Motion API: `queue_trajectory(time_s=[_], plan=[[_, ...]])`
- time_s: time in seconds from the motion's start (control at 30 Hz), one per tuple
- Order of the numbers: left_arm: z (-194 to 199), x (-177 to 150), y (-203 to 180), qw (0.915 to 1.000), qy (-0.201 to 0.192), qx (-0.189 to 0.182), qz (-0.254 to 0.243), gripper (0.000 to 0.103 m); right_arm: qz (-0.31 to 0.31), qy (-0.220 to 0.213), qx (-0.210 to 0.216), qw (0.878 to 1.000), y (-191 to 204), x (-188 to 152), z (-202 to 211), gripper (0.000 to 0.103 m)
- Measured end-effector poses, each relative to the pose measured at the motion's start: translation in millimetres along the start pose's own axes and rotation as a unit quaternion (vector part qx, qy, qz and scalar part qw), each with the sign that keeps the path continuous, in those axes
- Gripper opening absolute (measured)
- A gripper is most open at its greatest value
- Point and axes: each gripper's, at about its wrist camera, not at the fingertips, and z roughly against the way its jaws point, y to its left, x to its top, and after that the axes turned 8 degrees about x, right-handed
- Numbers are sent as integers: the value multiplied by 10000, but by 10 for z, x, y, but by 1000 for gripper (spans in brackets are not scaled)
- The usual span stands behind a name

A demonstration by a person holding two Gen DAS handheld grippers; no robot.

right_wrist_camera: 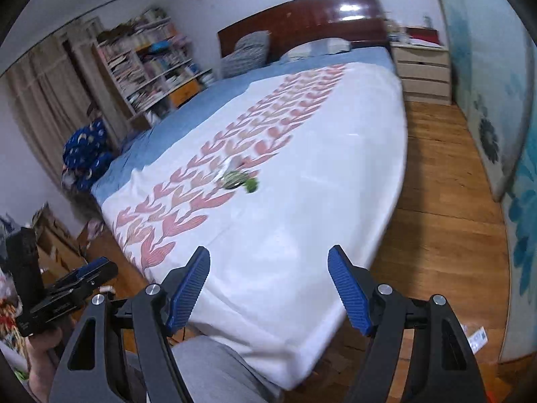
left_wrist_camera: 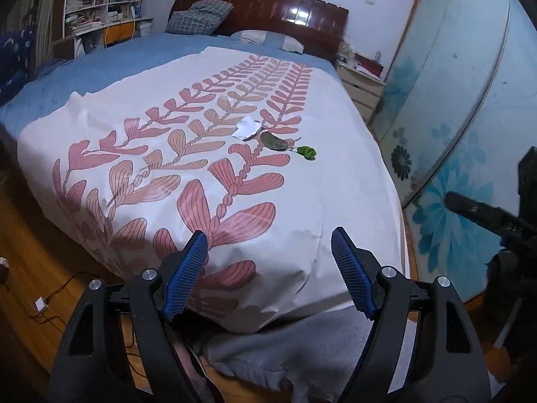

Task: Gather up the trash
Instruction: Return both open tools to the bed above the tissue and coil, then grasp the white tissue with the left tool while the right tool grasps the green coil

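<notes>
On the white bedspread with pink leaf print [left_wrist_camera: 141,107] lie three bits of trash close together: a crumpled white paper [left_wrist_camera: 247,127], a dark olive scrap [left_wrist_camera: 274,141] and a small green piece [left_wrist_camera: 307,152]. In the right wrist view the same trash cluster [right_wrist_camera: 239,179] is blurred, mid-bed. My left gripper [left_wrist_camera: 270,245] hovers open over the foot of the bed, nothing between its blue pads. My right gripper [right_wrist_camera: 270,262] is open too, above the bed's near corner, well short of the trash. The left gripper [right_wrist_camera: 84,277] also shows at the lower left there.
A dark wooden headboard [left_wrist_camera: 268,10] and pillows are at the far end. A bookshelf [left_wrist_camera: 100,0] stands left, a drawer nightstand [right_wrist_camera: 423,70] right. Patterned sliding doors [left_wrist_camera: 453,100] line the right side. Wooden floor [right_wrist_camera: 446,201] runs beside the bed. Grey trouser legs [right_wrist_camera: 214,369] show below.
</notes>
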Motion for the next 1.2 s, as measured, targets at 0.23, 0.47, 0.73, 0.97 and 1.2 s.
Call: queue_trajectory(time_s=[0.23,0.47,0.73,0.97,1.2], plan=[[-106,12,202,9998,21,-94,147,76,501,197,-176,9984,90,220,-918,72],[-273,47,254,9995,167,-147,243,76,615,532,-491,9955,62,696,-2029,64],[-449,163,236,9995,247,-63,185,76,543,857,-835,9913,-22,672,-2612,17],[-785,566,161,9997,60,-166,178,76,59,384,-395,9985,-237,518,-2199,17],[-1766,1207,-89,9996,191,-32,-202,79,-286,152,-1,9995,-462,265,-1789,17]])
